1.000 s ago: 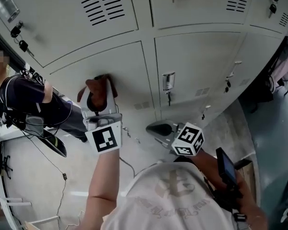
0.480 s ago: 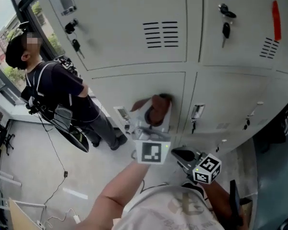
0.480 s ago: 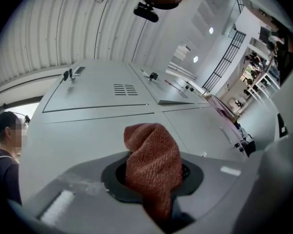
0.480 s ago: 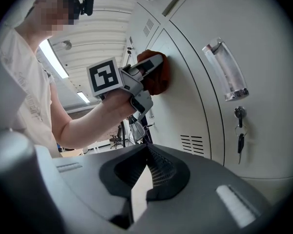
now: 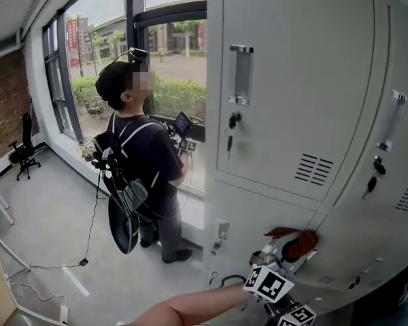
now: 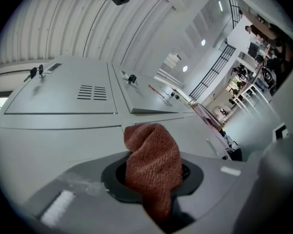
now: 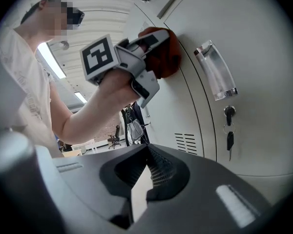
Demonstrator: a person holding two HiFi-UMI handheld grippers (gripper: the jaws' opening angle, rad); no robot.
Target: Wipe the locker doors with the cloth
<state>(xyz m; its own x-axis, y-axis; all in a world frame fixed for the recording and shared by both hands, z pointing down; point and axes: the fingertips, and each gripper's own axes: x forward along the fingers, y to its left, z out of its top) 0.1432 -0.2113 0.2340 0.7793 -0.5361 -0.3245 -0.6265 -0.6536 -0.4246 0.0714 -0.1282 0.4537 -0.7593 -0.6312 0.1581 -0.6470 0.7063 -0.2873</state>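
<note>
Jaws still on cloth point(image 6: 154, 169)

L tongs point(image 5: 284, 251) hold cloth point(image 5: 298, 243) on locker door point(image 5: 258, 202), person point(image 5: 139, 161) nearby.

The lockers point(image 5: 292, 114) fill the right of my head view, and the floor point(image 5: 47, 236) spreads away to their left. My left tool point(image 6: 154, 179) is low in front of me. The cloth point(image 6: 151, 155) sits between its jaws and is pressed against a lower locker door point(image 5: 251, 206). Above that is the upper door point(image 5: 292, 80), which bears a handle point(image 5: 240, 73) with keys point(image 5: 231, 131) below it. My right tool point(image 7: 146, 155) sits just beneath the left one at the view's bottom edge, apart from the doors, with its jaw tips together around nothing. Left of the lockers a person point(image 5: 139, 161) stands on the floor in front of the window point(image 5: 88, 60). A chair point(image 5: 24, 148) stands far left, beside that window.
</note>
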